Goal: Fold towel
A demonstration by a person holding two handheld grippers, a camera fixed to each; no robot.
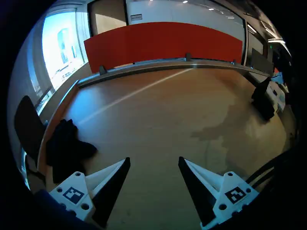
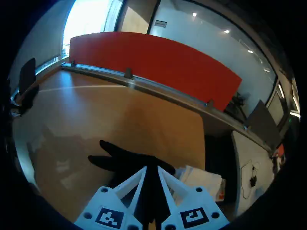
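A black towel [image 2: 122, 159] lies crumpled on the wooden table [image 2: 115, 115] near its right edge. My right gripper [image 2: 152, 170] has its fingers nearly together with the dark cloth pinched between the tips. In the left gripper view what looks like the same black towel [image 1: 263, 100] is bunched at the table's far right. My left gripper [image 1: 154, 163] hangs open over bare wood [image 1: 161, 115] with nothing between its fingers. A second black cloth [image 1: 65, 147] lies heaped at the table's left edge, left of the left gripper.
A red divider panel [image 1: 161, 40] on a metal rail [image 1: 153, 66] closes the table's far side. A dark chair [image 1: 27, 124] stands off the left edge. White papers [image 2: 199, 178] lie beyond the right edge. Black cables [image 1: 268, 170] run beside the left gripper's right finger.
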